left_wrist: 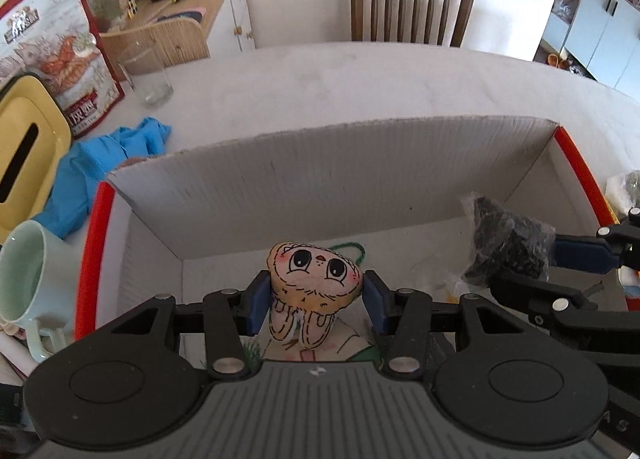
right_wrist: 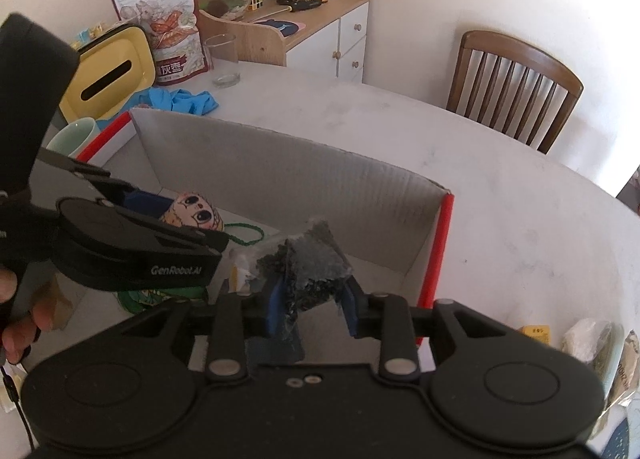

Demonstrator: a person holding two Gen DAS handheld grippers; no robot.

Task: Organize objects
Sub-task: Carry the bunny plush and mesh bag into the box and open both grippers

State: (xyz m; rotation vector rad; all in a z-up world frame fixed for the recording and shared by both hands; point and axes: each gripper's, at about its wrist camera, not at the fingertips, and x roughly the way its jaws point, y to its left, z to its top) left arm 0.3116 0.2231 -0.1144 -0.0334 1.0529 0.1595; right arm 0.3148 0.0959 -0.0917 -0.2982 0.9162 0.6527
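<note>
Tongs in both my hands reached down into the open cardboard box (left_wrist: 332, 175) on the white table (left_wrist: 360, 79). My left gripper (left_wrist: 315, 295) pinched a small stuffed doll (left_wrist: 316, 279) with big drawn eyes, its blue pads pressed to either side of the head, low over the box's left part. My right gripper (right_wrist: 311, 305) clamped a clear bag of dark bits (right_wrist: 308, 263) toward the box's right end, near the red edge. Left of the box stood a pale green mug (left_wrist: 24, 271), with a crumpled blue cloth (left_wrist: 100, 167) farther off.
</note>
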